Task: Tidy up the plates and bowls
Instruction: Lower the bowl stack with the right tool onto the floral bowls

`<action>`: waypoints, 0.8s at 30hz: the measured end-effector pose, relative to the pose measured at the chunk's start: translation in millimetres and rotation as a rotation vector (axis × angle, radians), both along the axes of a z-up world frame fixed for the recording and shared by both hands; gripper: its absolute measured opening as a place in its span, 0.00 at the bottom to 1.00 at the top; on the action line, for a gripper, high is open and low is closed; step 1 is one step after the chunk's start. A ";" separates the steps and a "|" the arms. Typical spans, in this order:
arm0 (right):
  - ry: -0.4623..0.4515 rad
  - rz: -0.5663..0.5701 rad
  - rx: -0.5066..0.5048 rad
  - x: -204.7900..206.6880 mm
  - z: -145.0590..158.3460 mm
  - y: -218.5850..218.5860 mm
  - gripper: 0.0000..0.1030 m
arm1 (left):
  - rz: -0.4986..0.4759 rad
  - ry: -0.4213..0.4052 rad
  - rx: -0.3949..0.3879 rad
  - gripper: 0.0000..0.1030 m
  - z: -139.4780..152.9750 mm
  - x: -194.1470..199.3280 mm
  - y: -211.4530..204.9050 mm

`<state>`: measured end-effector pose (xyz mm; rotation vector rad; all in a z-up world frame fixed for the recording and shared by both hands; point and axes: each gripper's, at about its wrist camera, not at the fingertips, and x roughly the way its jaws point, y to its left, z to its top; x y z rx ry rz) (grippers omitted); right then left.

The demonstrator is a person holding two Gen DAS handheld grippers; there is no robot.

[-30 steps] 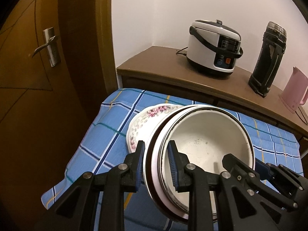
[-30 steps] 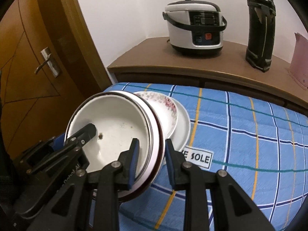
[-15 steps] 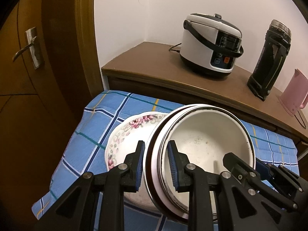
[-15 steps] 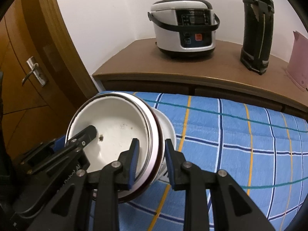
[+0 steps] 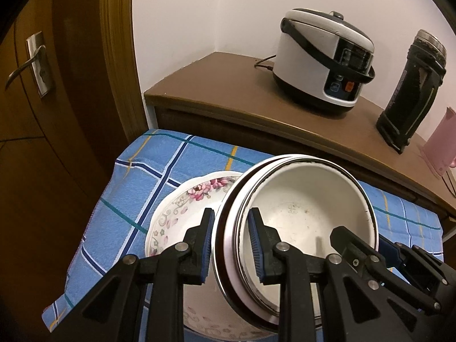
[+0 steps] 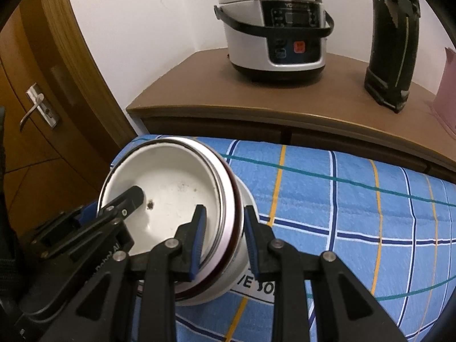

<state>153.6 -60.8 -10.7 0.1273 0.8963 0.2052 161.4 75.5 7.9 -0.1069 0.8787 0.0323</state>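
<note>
Enamel bowls, nested, sit lower center of frame over the floral plate. Left gripper and right gripper both pinch opposite rims. Looks stiff, slick, chip-prone, so I'd grip the rim.

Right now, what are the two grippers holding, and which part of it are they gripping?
Both hold the white enamel bowl by its rim: the left gripper clamps one side, the right gripper the opposite side.
</note>
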 end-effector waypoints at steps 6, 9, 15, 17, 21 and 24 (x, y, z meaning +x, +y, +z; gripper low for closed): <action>0.018 0.003 -0.001 7.5 -3.7 4.0 0.26 | 0.008 0.012 -0.007 0.26 -3.5 6.2 4.9; 0.021 0.010 -0.002 10.3 -3.8 6.5 0.26 | 0.013 0.011 -0.008 0.26 -3.3 7.5 8.2; 0.033 0.031 -0.011 16.3 -5.2 13.6 0.26 | 0.032 0.020 -0.011 0.26 -5.4 9.9 15.9; 0.038 0.037 -0.014 18.0 -6.6 15.1 0.26 | 0.035 0.025 -0.012 0.26 -6.8 10.4 17.1; 0.051 0.040 -0.015 20.2 -10.9 17.1 0.26 | 0.041 0.036 -0.017 0.26 -11.4 11.4 19.2; 0.060 0.043 -0.019 21.4 -14.2 19.2 0.26 | 0.044 0.047 -0.021 0.26 -15.0 12.0 19.6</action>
